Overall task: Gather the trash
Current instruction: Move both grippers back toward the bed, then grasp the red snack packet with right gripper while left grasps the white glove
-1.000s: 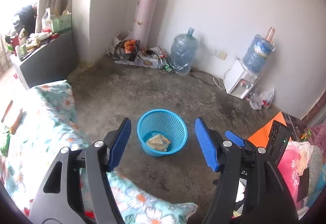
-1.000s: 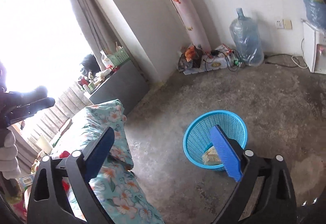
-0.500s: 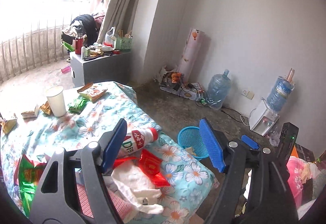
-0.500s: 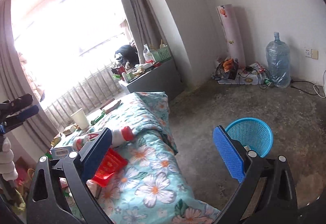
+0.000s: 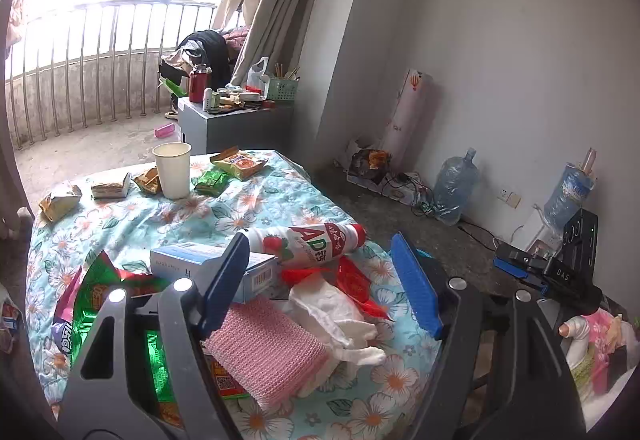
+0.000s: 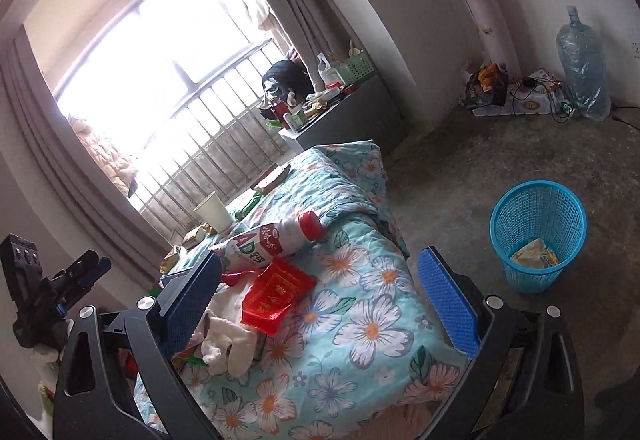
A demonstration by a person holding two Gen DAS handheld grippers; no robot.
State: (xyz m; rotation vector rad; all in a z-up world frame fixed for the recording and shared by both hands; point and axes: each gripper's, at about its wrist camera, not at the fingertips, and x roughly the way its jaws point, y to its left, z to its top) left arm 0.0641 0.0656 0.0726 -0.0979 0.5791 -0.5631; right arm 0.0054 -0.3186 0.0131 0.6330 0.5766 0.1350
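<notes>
A table under a flowered cloth (image 5: 280, 199) is littered with trash. My left gripper (image 5: 318, 244) hovers open over its near end, nothing between the pads. Just ahead of it lie a white red-capped bottle (image 5: 312, 244), a red packet (image 5: 352, 280), a crumpled white tissue (image 5: 340, 320), a pink cloth (image 5: 268, 352), a blue-and-white box (image 5: 200, 264) and a green snack bag (image 5: 100, 296). My right gripper (image 6: 320, 254) is open and empty above the same bottle (image 6: 268, 240) and red packet (image 6: 276, 292). The blue basket (image 6: 538, 232) stands on the floor to the right, holding a wrapper (image 6: 534, 254).
A paper cup (image 5: 172, 169) and several snack wrappers sit at the table's far end. Behind it stands a grey cabinet (image 5: 236, 123) with clutter, then a balcony railing. Water jugs (image 5: 454, 191) and cables line the wall. Bare concrete floor surrounds the basket.
Both views swung away from the floor and basket onto the littered table. The left gripper drew back over the table's near end, its jaws slightly wider.
</notes>
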